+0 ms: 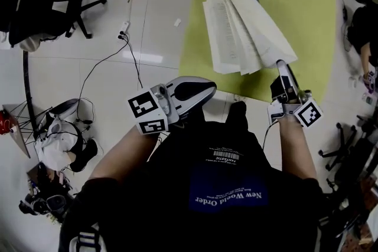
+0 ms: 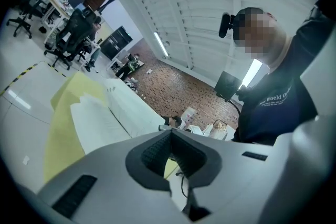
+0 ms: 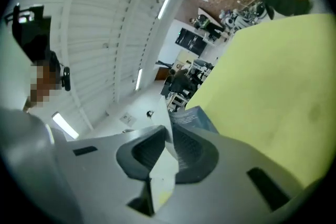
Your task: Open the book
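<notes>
The book (image 1: 236, 32) lies open on a yellow-green mat (image 1: 307, 9), its white pages fanned up and leaning left. My right gripper (image 1: 282, 65) is at the book's near right corner, shut on a lifted bunch of pages. In the right gripper view a white page (image 3: 163, 165) runs between the pads of the right gripper (image 3: 169, 136), with the book's blue-grey cover (image 3: 197, 115) just beyond. My left gripper (image 1: 204, 90) hangs close to my body, off the mat, shut and empty. The left gripper view looks past the left gripper (image 2: 170, 136) at the book (image 2: 105, 113).
A black office chair with a bag (image 1: 41, 3) stands at the far left. A cable (image 1: 127, 50) and a white plug strip (image 1: 124, 26) lie on the pale floor. Bags (image 1: 59, 138) sit at the left, a chair base (image 1: 345, 144) at the right.
</notes>
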`<state>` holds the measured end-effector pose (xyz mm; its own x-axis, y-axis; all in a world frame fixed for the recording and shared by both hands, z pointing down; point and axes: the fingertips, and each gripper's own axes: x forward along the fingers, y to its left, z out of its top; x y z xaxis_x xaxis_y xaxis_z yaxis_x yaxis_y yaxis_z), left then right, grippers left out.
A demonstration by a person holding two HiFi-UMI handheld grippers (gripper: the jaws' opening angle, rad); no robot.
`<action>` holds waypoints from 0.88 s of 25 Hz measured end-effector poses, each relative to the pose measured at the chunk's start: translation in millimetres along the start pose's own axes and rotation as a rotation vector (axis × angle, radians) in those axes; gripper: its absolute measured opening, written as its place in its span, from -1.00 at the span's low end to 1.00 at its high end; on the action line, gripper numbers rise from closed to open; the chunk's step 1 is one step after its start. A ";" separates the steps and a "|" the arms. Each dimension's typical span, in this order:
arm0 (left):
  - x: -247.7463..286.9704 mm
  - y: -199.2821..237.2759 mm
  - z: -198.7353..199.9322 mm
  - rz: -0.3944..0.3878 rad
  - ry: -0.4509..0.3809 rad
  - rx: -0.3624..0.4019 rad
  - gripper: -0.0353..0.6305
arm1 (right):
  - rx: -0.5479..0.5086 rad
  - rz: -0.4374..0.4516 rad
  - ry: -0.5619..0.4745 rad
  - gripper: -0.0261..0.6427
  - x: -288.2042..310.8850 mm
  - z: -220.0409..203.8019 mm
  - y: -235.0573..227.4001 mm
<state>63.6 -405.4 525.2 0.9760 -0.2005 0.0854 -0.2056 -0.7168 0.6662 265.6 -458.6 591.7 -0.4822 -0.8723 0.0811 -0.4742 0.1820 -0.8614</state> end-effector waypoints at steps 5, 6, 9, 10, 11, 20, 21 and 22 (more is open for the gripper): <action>6.2 -4.3 -2.1 -0.011 0.005 -0.002 -0.88 | 0.063 -0.112 -0.133 -0.82 -35.1 37.6 -42.7; 7.0 -5.4 -2.5 -0.014 0.006 -0.002 -0.88 | 0.072 -0.141 -0.152 -0.82 -41.4 43.9 -53.0; 8.3 -8.0 -2.3 -0.017 0.009 -0.003 -0.88 | 0.100 -0.246 -0.184 -0.83 -55.0 54.2 -83.3; 9.4 -8.8 -1.6 -0.018 0.011 -0.003 -0.88 | 0.102 -0.282 -0.184 -0.83 -57.1 55.7 -91.3; 10.9 -9.4 -0.7 -0.019 0.012 -0.001 -0.88 | 0.097 -0.316 -0.181 -0.83 -58.0 57.3 -97.8; 18.3 -14.3 -0.6 -0.027 0.014 -0.004 -0.88 | -0.061 -0.752 0.029 -0.65 -93.9 56.5 -142.0; 19.1 -15.0 -1.0 -0.028 0.014 -0.006 -0.88 | -0.080 -0.761 0.036 -0.65 -96.7 56.9 -138.7; 20.0 -16.1 -1.1 -0.030 0.013 -0.006 -0.88 | -0.112 -0.754 0.038 -0.65 -97.1 58.8 -131.8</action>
<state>86.5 -397.2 517.0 0.9825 -0.1704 0.0751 -0.1760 -0.7182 0.6732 418.2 -424.6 667.9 -0.0219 -0.7627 0.6464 -0.7558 -0.4106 -0.5101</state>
